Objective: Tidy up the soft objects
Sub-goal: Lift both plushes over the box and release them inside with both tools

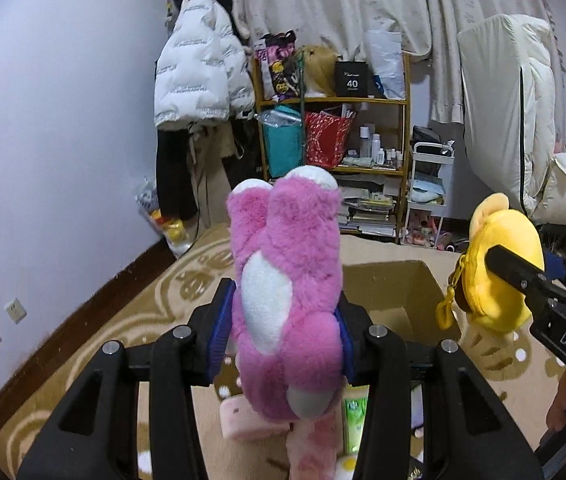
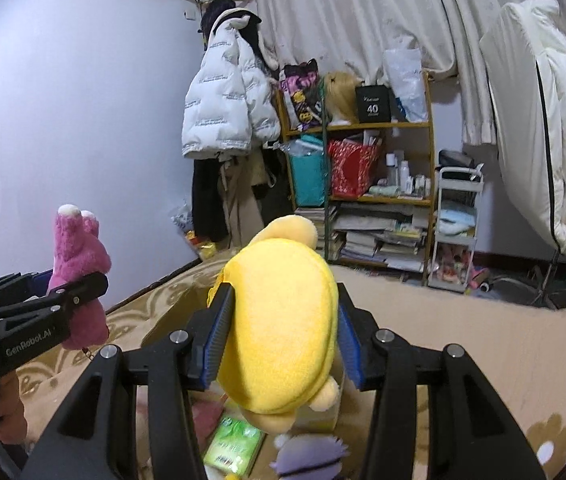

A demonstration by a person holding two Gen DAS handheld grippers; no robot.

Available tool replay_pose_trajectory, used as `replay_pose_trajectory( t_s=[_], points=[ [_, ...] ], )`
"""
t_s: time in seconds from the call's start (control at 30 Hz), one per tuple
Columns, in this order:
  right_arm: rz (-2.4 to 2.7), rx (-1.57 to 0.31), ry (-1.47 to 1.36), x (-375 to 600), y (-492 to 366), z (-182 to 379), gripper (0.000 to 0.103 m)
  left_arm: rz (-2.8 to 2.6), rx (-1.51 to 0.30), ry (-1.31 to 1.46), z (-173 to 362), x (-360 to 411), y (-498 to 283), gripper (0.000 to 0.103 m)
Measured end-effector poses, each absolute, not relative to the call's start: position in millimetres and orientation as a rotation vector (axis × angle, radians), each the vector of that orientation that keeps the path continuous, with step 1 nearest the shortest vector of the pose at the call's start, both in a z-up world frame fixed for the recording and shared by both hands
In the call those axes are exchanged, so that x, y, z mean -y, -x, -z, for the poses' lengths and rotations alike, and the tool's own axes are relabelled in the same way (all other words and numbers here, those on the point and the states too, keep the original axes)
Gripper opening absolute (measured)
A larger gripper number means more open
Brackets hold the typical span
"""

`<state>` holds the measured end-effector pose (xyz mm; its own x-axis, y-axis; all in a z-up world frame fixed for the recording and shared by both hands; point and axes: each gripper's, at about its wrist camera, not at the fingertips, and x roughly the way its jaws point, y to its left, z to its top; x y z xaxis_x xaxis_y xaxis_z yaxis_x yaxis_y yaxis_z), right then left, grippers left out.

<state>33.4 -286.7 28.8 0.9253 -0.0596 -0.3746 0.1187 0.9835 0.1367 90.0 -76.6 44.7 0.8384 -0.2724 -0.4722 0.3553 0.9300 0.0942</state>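
Observation:
My left gripper [image 1: 283, 320] is shut on a pink plush bear [image 1: 287, 264] with a white belly, held up above an open cardboard box [image 1: 399, 284]. The bear also shows in the right wrist view [image 2: 77, 264] at the left, in the left gripper [image 2: 95, 284]. My right gripper [image 2: 283, 336] is shut on a yellow plush toy [image 2: 283, 328], held over the box. The yellow toy [image 1: 499, 272] with a yellow clip hangs at the right of the left wrist view in the right gripper [image 1: 519, 276].
Inside the box lie a green packet [image 2: 235, 446], a pink soft item [image 1: 243, 420] and a purple plush [image 2: 307, 456]. A patterned beige carpet [image 1: 123, 320] covers the floor. A cluttered wooden shelf [image 1: 335, 136], a white trolley [image 2: 455, 232] and hanging coats [image 1: 199, 72] stand at the back.

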Motion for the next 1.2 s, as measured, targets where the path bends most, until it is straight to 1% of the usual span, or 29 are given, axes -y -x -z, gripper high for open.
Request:
replay_pose_trajectory(
  t_s=[0.2,0.63,0.93,1.13,1.2],
  points=[
    [0.111,-0.385,-0.158,298,-50,-19,0.051,0.344,-0.436,-0.227,-39,90,-103,0.043],
    [0.089,-0.411,-0.176,305,-88,8,0.051,0.345,-0.534,-0.206,-9,94,-144,0.044],
    [0.058,-0.473,-0.169,297,-104,32,0.052,0.369,-0.615,-0.206,17,103,-165,0.045],
    [0.063,-0.504,-0.165,296,-107,44,0.053,0.366,-0.659,-0.200,31,109,-171,0.049],
    [0.062,-0.512,-0.169,297,-108,47,0.054,0.355,-0.647,-0.217,32,110,-170,0.055]
  ],
)
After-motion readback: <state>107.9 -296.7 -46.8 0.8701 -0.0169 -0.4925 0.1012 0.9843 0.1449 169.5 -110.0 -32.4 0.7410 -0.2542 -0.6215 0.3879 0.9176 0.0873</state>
